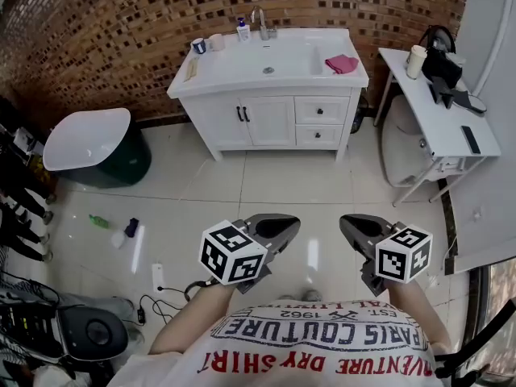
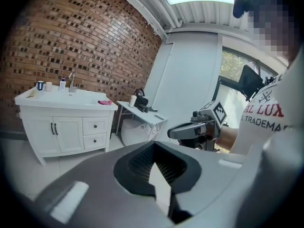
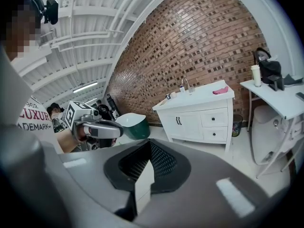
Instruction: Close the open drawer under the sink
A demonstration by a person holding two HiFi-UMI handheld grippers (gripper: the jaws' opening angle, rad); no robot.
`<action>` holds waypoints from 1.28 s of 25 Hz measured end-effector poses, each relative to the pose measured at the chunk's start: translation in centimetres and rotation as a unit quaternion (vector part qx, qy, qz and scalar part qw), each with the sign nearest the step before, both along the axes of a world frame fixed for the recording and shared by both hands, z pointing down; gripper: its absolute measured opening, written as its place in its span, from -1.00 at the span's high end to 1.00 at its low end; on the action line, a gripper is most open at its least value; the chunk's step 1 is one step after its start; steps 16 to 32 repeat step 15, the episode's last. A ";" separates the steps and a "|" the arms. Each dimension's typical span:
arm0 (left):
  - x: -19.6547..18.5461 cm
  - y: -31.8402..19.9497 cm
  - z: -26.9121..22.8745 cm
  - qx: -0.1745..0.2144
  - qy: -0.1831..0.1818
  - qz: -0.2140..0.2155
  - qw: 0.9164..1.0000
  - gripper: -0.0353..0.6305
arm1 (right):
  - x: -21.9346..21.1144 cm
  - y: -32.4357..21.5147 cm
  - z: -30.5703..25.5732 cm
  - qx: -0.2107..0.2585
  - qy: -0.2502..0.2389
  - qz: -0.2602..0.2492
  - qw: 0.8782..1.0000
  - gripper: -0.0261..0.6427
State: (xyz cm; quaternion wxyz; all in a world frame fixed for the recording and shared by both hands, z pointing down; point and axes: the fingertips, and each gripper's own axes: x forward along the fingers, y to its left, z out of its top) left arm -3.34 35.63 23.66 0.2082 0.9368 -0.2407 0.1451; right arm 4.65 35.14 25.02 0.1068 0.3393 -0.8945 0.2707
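Overall: a person is standing on the tiled floor (image 1: 242, 192), well apart from the white cabinet (image 1: 266, 123) against the brick wall (image 1: 113, 31).
Left gripper: the left gripper (image 1: 278, 228) is hanging low in front of the person's shirt, its jaws pressing together with nothing between them, as its own view (image 2: 159, 172) is showing.
Right gripper: the right gripper (image 1: 359, 230) is hovering just beside the left one at the same height, its jaws also lying together and gripping nothing (image 3: 147, 167).
Aim: both grippers are pointing out over the floor toward the cabinet, and neither is touching anything.
Sink: the sink (image 1: 278, 59) is sitting in the cabinet top, with a tap (image 1: 262, 24) behind it and a pink cloth (image 1: 342, 64) lying at its right edge.
Drawers: the upper drawer (image 1: 322, 110) and the lower drawer (image 1: 318, 135) are sitting one above the other at the right of the cabinet, beside the two doors; from here both fronts are looking flush with the cabinet face.
Side table: a white table (image 1: 439, 115) is standing to the right of the cabinet, carrying a pale bottle and some dark things.
Left side: a white and green tub (image 1: 89, 143) is resting on the floor near the wall.
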 end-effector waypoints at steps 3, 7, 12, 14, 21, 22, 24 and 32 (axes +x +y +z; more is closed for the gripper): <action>-0.4 0.3 -0.3 0.004 0.003 -0.001 1.000 0.92 | -0.5 0.3 -0.1 0.002 0.001 -0.001 1.000 0.91; -0.6 0.4 -0.2 0.007 0.004 -0.001 1.000 0.92 | -1.0 0.7 0.2 0.001 0.002 -0.003 1.000 0.91; -1.2 0.6 -0.2 0.008 0.007 0.000 1.000 0.92 | -1.5 0.9 0.2 0.001 0.003 -0.002 1.000 0.91; -1.3 0.6 -0.2 0.008 0.008 0.001 1.000 0.92 | -1.7 0.8 0.1 0.002 0.004 -0.002 1.000 0.91; -1.4 0.6 -0.2 0.008 0.008 0.002 1.000 0.92 | -1.8 0.8 0.0 0.002 0.005 -0.002 1.000 0.91; -1.4 0.6 -0.2 0.008 0.008 0.002 1.000 0.92 | -1.8 0.8 0.0 0.002 0.005 -0.002 1.000 0.91; -1.4 0.6 -0.2 0.008 0.008 0.002 1.000 0.92 | -1.8 0.8 0.0 0.002 0.005 -0.002 1.000 0.91; -1.4 0.6 -0.2 0.008 0.008 0.002 1.000 0.92 | -1.8 0.8 0.0 0.002 0.005 -0.002 1.000 0.91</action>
